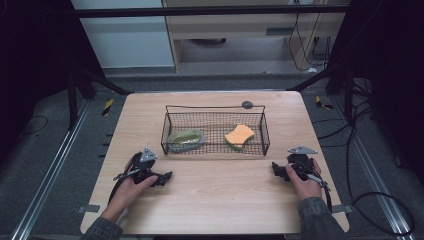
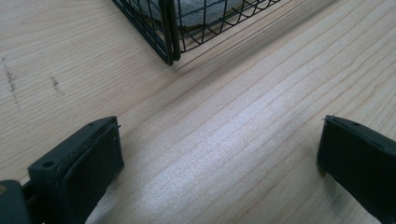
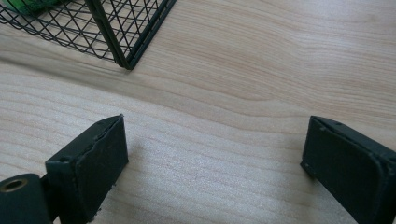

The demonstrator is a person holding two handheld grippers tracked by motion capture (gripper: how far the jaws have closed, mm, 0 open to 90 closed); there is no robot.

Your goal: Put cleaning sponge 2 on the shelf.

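Left tongs (image 1: 162,178) and right tongs (image 1: 278,170) rest wide apart, empty, flanking the wire basket (image 1: 215,148) ahead, seemingly awaiting a start.

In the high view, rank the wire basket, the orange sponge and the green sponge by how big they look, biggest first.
1. wire basket, clearly the largest; it holds both sponges.
2 and 3. green sponge and orange sponge look about alike. The green one may appear slightly wider, but the difference is too small to rank.

Left gripper (image 1: 162,178) and right gripper (image 1: 278,170): black bodies, flat black jaws, grey three-cornered top plates, black trailing cables. Sleeves (image 1: 316,220) mottled grey-green.
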